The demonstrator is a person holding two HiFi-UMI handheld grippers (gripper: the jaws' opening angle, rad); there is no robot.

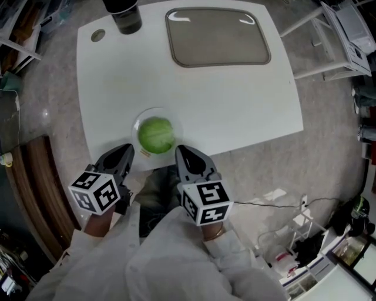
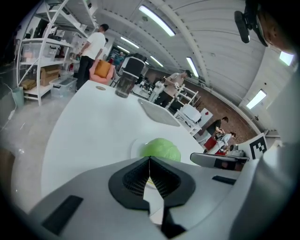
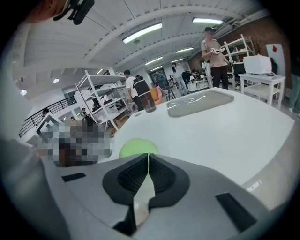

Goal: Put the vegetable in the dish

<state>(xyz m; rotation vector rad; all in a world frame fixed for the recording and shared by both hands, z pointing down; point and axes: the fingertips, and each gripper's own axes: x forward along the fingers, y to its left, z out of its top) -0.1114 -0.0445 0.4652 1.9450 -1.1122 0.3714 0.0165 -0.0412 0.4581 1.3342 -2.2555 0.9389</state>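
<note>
A round green cabbage (image 1: 156, 134) lies in a small white dish (image 1: 141, 120) near the front edge of the white table (image 1: 235, 111). It shows beyond the jaws as the cabbage (image 2: 161, 149) and the cabbage (image 3: 138, 147) in the two gripper views. My left gripper (image 1: 128, 151) hangs just off the table's front edge, left of the dish, shut and empty. Right of the dish, also at the edge, my right gripper (image 1: 181, 153) is shut with nothing in it. Neither gripper touches the cabbage or the dish.
A grey tray (image 1: 218, 36) lies at the far side of the table, and a dark cup (image 1: 124, 15) stands at the far left corner beside a round hole (image 1: 97, 35). Shelving (image 1: 341, 35) stands to the right. A cable (image 1: 276, 203) runs over the floor.
</note>
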